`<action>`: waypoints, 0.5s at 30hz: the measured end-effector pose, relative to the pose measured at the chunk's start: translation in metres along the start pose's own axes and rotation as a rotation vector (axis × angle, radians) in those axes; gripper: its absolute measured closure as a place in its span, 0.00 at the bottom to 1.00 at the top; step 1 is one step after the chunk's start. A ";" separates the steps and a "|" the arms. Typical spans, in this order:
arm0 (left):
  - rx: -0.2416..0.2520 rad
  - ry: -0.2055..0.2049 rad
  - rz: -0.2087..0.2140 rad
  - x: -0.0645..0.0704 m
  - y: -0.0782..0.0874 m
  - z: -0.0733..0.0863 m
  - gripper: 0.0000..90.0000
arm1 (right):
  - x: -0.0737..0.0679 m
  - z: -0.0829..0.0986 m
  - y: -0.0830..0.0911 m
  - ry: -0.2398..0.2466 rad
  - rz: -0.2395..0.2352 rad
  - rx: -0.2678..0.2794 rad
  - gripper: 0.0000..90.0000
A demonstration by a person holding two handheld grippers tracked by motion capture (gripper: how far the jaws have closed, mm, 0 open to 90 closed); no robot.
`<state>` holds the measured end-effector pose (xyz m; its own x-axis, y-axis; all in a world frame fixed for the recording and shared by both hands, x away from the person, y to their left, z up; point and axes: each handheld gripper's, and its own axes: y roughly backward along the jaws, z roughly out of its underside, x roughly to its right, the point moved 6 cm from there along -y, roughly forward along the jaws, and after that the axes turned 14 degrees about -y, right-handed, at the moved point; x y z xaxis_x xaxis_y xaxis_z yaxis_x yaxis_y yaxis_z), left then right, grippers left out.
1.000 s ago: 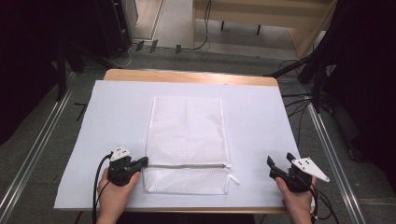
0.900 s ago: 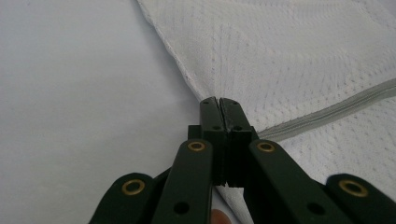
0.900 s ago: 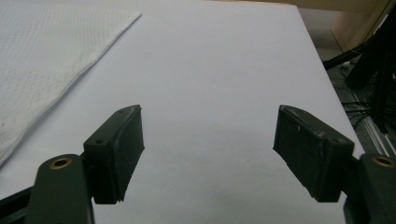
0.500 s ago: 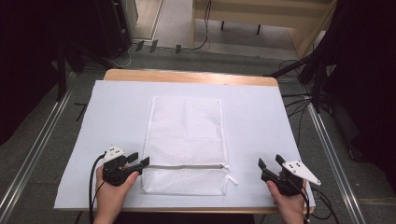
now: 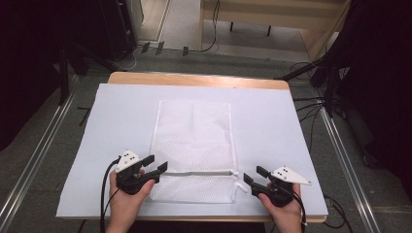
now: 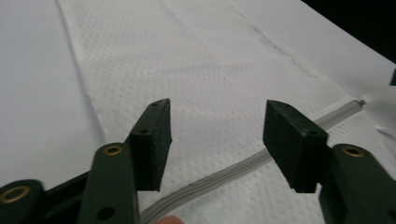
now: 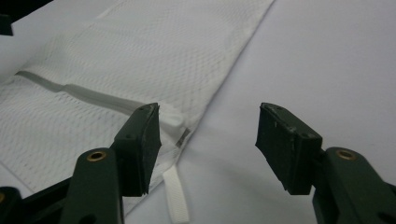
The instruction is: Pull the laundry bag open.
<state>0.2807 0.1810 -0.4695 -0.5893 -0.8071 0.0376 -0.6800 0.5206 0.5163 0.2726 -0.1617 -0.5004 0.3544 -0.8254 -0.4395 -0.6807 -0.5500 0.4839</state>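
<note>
Mesh bag [image 5: 194, 145] lies flat, zipper [image 5: 199, 172] closed, between both spread tools.

No readable text, label, brand or number appears on anything here.

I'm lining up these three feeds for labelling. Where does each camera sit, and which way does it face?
High view: above the person's side, looking forward and down on the table; both hands and grippers show.
Left gripper view: on the left gripper, facing the mesh bag; open jaws show.
Right gripper view: on the right gripper, facing the pull tab; open jaws show.
Shared: the bag's zipper.
</note>
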 end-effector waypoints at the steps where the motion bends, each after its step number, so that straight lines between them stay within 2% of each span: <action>1: 0.002 -0.005 0.017 0.004 -0.002 -0.001 0.52 | -0.001 0.002 -0.001 0.007 -0.005 -0.005 0.45; 3: 0.006 -0.010 0.044 0.011 -0.008 -0.003 0.58 | -0.005 0.007 -0.004 0.035 -0.014 -0.004 0.46; 6: 0.004 -0.026 0.064 0.017 -0.014 -0.006 0.60 | -0.007 0.010 -0.006 0.007 -0.036 -0.027 0.49; 8: -0.001 -0.030 0.091 0.022 -0.019 -0.008 0.62 | -0.009 0.012 -0.007 0.021 -0.042 -0.037 0.47; 10: -0.007 -0.035 0.112 0.026 -0.022 -0.008 0.63 | -0.010 0.016 -0.008 0.037 -0.042 -0.068 0.47; 11: -0.007 -0.035 0.112 0.026 -0.022 -0.008 0.63 | -0.010 0.017 -0.009 0.039 -0.038 -0.078 0.46; 13: -0.014 -0.047 0.138 0.033 -0.028 -0.008 0.64 | -0.011 0.019 -0.010 0.008 -0.048 -0.101 0.46; 15: -0.022 -0.051 0.156 0.037 -0.031 -0.007 0.65 | -0.012 0.019 -0.013 -0.001 -0.058 -0.107 0.43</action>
<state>0.2831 0.1326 -0.4779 -0.7091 -0.7011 0.0755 -0.5689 0.6321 0.5261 0.2648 -0.1426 -0.5162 0.3908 -0.7918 -0.4694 -0.5866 -0.6072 0.5359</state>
